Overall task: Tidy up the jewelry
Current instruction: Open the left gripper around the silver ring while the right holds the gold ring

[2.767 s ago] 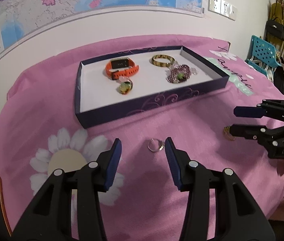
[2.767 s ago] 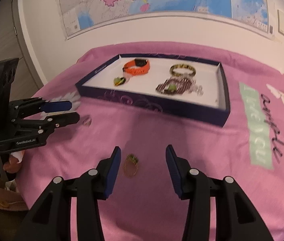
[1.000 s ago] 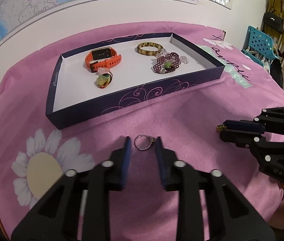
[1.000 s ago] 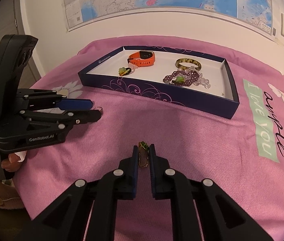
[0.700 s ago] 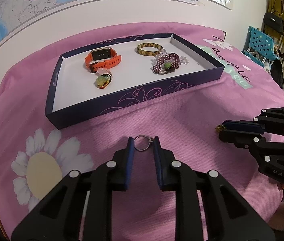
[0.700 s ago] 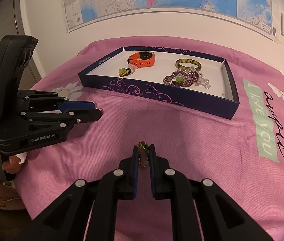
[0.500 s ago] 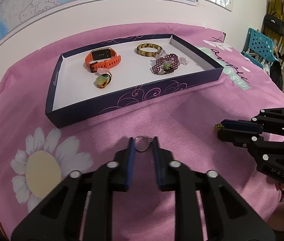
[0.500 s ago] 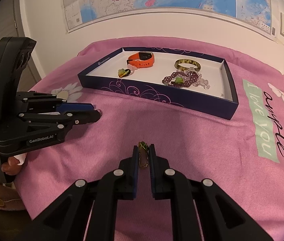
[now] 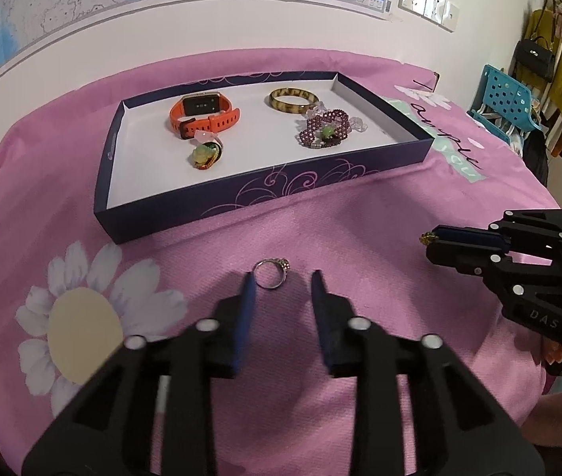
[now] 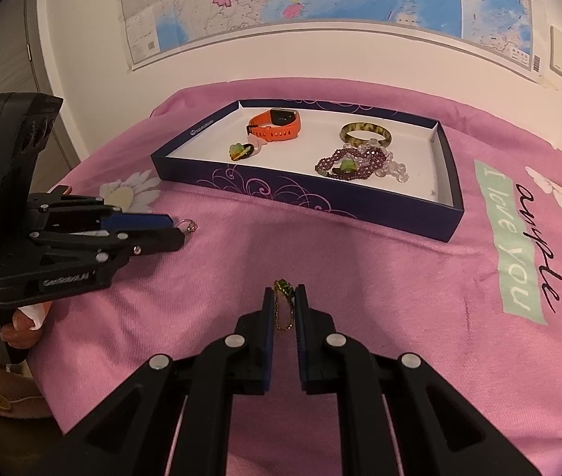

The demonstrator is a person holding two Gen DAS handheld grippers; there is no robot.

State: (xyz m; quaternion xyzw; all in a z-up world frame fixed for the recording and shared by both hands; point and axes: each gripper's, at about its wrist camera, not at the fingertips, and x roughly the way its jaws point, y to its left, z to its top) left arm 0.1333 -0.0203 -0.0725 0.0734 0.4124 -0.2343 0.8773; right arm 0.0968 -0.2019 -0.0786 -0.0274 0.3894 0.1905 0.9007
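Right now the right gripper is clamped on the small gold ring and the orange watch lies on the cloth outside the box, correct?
Not quite. The orange watch lies inside the box, as the right wrist view shows. The right gripper is indeed clamped on the small gold ring.

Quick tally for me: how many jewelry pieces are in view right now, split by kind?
Rings: 2, silver ring on the pink cloth, gold ring with green stone in the right gripper
Watches: 1, orange watch
Bangles: 1, tortoiseshell bangle
Beaded bracelets: 2, purple, clear
Green charm pieces: 1
Total: 7
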